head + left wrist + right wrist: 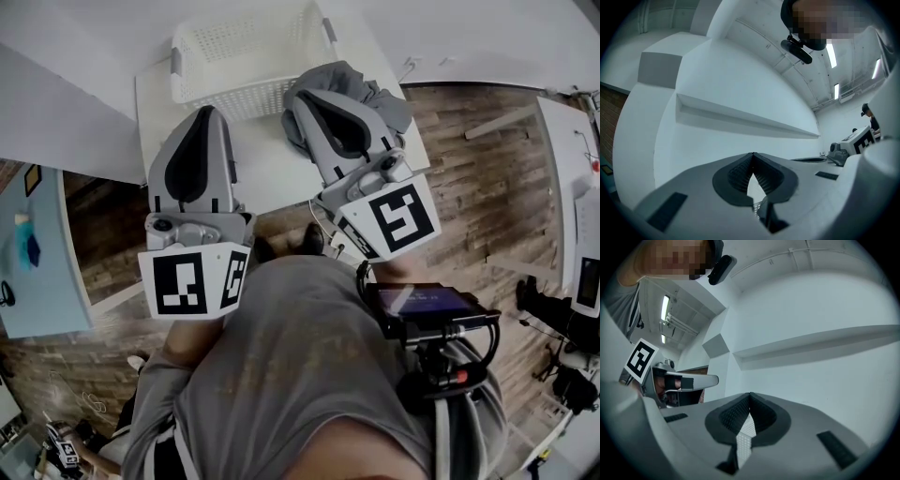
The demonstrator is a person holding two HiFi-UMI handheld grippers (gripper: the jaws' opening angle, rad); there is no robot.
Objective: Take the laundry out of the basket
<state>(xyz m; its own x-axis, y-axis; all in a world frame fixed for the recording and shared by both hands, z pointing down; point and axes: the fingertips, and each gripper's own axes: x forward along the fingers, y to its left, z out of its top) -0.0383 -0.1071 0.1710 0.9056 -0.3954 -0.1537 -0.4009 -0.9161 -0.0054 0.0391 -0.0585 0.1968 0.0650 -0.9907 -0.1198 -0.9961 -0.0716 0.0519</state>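
Your grey shirt (309, 375) fills the lower frame. Above it, the left gripper (206, 112) and right gripper (305, 96), smooth shells with ribbed black pads (733, 174), have jaws pressed together on nothing. Crumpled grey laundry (380, 98) lies upper centre on the white table (272, 169), just right of the latticed plastic basket (248, 94).

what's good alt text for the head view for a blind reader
Seen from above, a person holds the left hand-held gripper and right hand-held gripper, both shut and empty, over a white table. At its far side stands a white basket, with a grey laundry heap beside it.
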